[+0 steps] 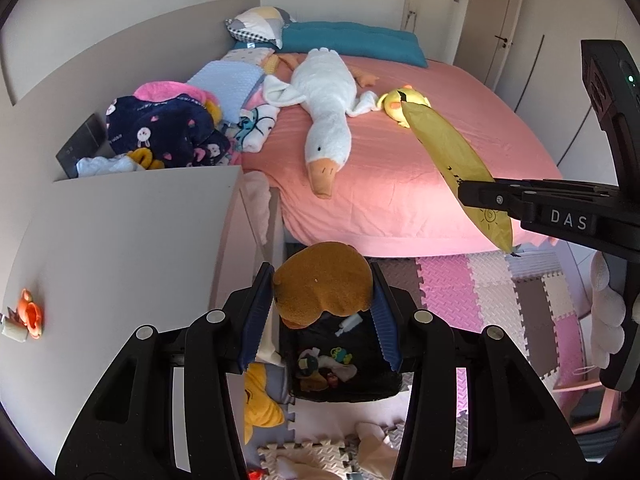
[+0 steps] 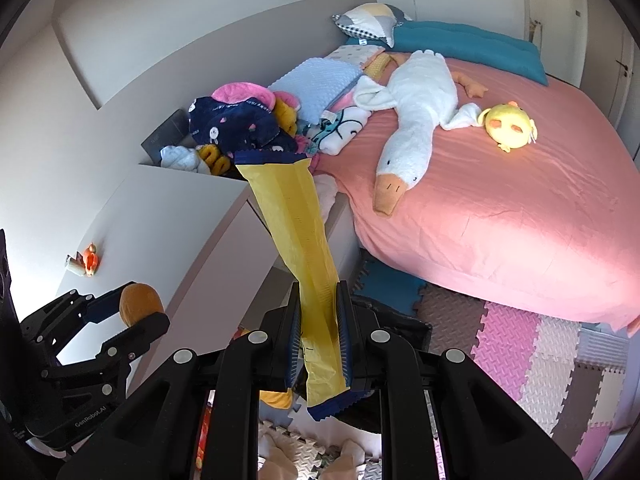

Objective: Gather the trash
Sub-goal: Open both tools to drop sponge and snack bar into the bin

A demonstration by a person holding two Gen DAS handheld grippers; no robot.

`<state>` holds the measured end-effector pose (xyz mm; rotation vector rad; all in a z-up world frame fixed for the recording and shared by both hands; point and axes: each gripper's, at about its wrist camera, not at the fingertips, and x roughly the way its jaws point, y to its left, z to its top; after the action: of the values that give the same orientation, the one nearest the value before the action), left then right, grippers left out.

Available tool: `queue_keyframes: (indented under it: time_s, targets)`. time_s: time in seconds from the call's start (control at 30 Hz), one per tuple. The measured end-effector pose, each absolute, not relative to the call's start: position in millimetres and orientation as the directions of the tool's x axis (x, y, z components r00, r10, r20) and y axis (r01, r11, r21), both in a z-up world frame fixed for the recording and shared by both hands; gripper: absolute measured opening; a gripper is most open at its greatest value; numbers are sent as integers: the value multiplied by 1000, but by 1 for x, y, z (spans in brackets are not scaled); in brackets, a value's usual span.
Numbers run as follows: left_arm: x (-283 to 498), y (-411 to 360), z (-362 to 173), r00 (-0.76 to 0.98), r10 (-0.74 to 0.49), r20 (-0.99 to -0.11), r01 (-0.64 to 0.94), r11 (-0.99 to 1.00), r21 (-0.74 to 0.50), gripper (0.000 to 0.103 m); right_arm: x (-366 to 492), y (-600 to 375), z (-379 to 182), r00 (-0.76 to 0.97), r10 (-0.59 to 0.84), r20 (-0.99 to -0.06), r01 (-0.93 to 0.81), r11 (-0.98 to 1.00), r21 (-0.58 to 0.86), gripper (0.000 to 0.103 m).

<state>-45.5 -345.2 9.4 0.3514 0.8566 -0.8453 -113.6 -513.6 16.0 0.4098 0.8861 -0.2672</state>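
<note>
My left gripper is shut on a brown bread-like piece, held above a black bin on the floor with several scraps inside. The left gripper also shows in the right wrist view, holding the brown piece. My right gripper is shut on a long yellow wrapper with blue ends, which sticks up and forward. In the left wrist view the right gripper holds the yellow wrapper over the bed's edge.
A pink bed carries a white goose plush and a yellow chick plush. A white cabinet top at left holds a small orange toy. Foam mats cover the floor. Clothes pile beside the bed.
</note>
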Motion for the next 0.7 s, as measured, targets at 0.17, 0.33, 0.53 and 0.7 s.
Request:
queue_keyframes:
  time_s: [0.17, 0.33, 0.53, 0.7]
  targets:
    - [-50, -362, 5, 389, -481, -786, 777, 629, 0, 97, -108, -525, 21, 582, -166, -796, 473, 866, 165, 72]
    - [-44, -362, 0, 386, -460, -800, 767, 642, 1, 97, -110, -532, 26, 598, -205, -775, 493, 857, 153, 72]
    - [-38, -353, -1, 395, -448, -802, 755, 656, 5, 97, -113, -534, 29, 610, -208, -765, 490, 857, 158, 72]
    - [-34, -344, -4, 395, -435, -809, 745, 667, 5, 97, -109, -525, 28, 611, -196, -767, 477, 864, 159, 72]
